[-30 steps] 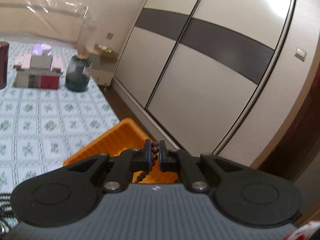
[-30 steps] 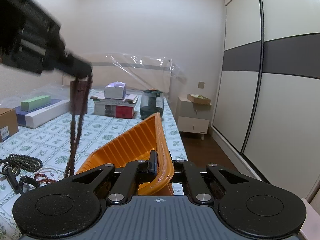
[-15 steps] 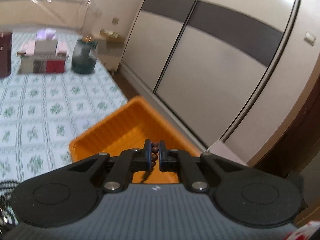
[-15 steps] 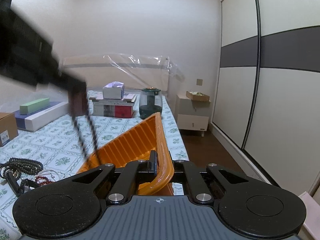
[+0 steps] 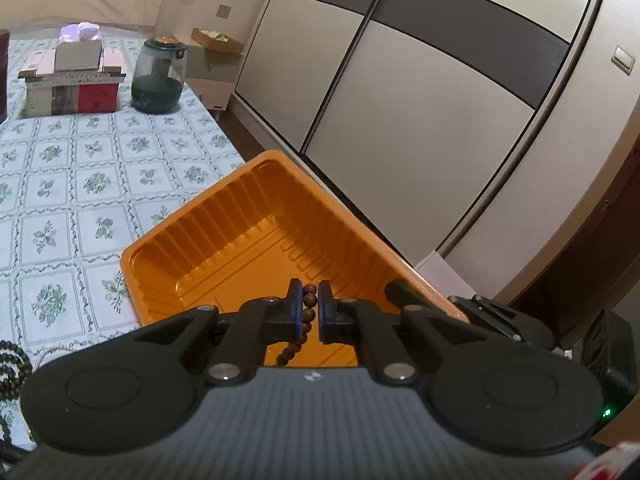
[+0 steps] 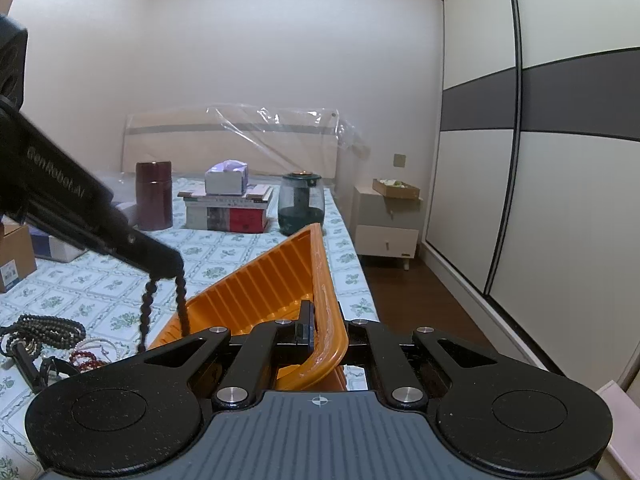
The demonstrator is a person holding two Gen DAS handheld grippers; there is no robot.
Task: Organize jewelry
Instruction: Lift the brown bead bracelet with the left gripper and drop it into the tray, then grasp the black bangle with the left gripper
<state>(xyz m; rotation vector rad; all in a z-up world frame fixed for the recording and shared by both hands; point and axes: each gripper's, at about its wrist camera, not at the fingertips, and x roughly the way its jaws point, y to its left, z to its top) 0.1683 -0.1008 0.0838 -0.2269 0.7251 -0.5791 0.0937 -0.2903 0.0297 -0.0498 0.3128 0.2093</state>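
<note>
My left gripper [image 5: 310, 307] is shut on a brown bead bracelet [image 5: 307, 312] and holds it above the near end of an orange ribbed tray [image 5: 240, 240]. In the right wrist view the left gripper [image 6: 162, 268] comes in from the left with the bead string [image 6: 182, 304] hanging down over the tray's left edge. My right gripper [image 6: 318, 326] is shut on the tray's rim [image 6: 326, 320] and holds the tray tilted up. More jewelry lies on the bed at the left: dark bead strings [image 6: 48, 326] and a red bead bracelet [image 6: 82, 360].
The bed has a floral patterned cover [image 5: 80, 168]. At its far end stand a stack of books with a tissue box [image 6: 228, 204], a dark red canister [image 6: 154, 194] and a glass jar [image 6: 300, 204]. A nightstand [image 6: 386, 226] and wardrobe doors [image 6: 540, 180] are at the right.
My left gripper has moved with the bracelet to over the tray and lower, so the beads now hang at the tray's edge. The right gripper keeps its hold on the tray.
</note>
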